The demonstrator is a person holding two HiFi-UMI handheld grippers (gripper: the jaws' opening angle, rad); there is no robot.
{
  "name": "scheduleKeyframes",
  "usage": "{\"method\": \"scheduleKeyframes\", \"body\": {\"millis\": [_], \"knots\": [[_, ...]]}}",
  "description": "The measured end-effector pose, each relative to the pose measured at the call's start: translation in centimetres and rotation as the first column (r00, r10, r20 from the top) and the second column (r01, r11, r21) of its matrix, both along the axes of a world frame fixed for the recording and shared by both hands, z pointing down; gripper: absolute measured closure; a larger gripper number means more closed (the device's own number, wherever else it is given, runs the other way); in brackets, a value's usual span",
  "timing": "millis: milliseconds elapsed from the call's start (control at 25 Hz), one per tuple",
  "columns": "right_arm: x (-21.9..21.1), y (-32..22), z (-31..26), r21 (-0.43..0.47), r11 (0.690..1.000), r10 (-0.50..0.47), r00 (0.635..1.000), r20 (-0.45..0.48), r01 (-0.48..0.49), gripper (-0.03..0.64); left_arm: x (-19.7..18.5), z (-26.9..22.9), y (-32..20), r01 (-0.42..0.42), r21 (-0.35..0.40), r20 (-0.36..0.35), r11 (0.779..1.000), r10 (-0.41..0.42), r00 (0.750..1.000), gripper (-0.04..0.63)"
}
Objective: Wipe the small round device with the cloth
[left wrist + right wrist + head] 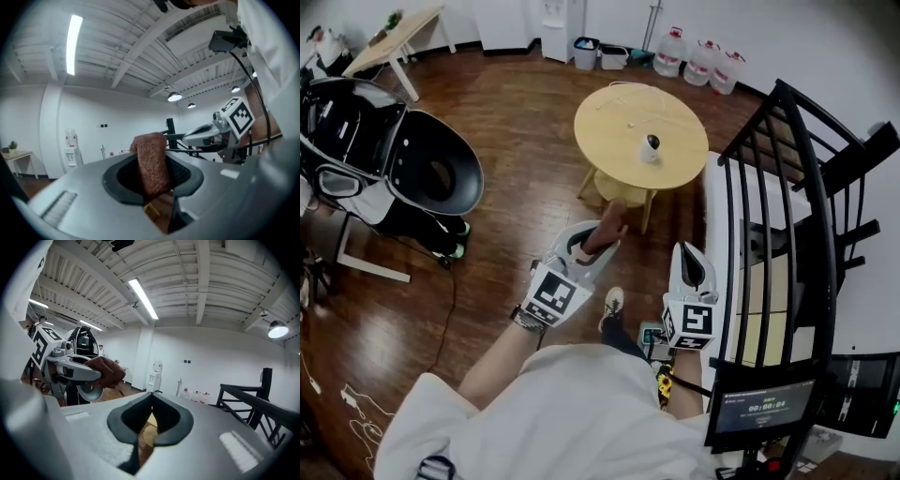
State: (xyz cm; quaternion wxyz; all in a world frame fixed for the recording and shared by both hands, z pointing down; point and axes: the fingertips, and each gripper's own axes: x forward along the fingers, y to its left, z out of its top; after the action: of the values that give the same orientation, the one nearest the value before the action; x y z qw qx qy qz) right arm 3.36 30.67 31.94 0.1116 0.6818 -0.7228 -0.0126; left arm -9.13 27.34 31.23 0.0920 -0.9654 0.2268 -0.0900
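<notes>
Brown fuzzy cloth (151, 161) is clamped in the left tongs (152, 180); the right tongs (151, 401) are closed and empty. Wiping looks unstarted: the small white round device (650, 147) stands well apart on the round wooden desk (609, 117).

Dark wood floor (516, 141), round pale table (684, 141), black railing (787, 187), white walls (117, 112), ceiling strip light (143, 298)

A bright, open office-style test space: white walls and a white-painted beam ceiling (202, 277) carry fluorescent tube lights (143, 298) above a dark wood-plank floor (516, 122). A round wooden table (609, 112) stands mid-room. A water dispenser (71, 149) and spare water jugs (701, 62) line the far wall, and a desk (394, 42) fills one corner. A timer screen (757, 410) glows beside a black metal rack (806, 187), and loose cables (356, 412) trail across the floor.
</notes>
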Motion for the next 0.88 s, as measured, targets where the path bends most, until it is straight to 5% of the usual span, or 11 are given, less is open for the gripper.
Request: {"method": "scheduleKeyframes", "body": {"millis": [600,880], "knots": [[7.2,-12.3,-1.8,0.038,0.996,-0.081,0.996,0.025,0.080,0.615,8.5,-0.8,-10.9,0.057,0.005,-0.010,0.998,-0.057,0.998,0.468],[7.5,-14.6,0.2,-0.016,0.995,-0.101,0.993,0.056,0.102,0.615,8.2,1.4,-12.9,0.074,-0.045,0.021,0.996,-0.073,0.997,0.468]]}}
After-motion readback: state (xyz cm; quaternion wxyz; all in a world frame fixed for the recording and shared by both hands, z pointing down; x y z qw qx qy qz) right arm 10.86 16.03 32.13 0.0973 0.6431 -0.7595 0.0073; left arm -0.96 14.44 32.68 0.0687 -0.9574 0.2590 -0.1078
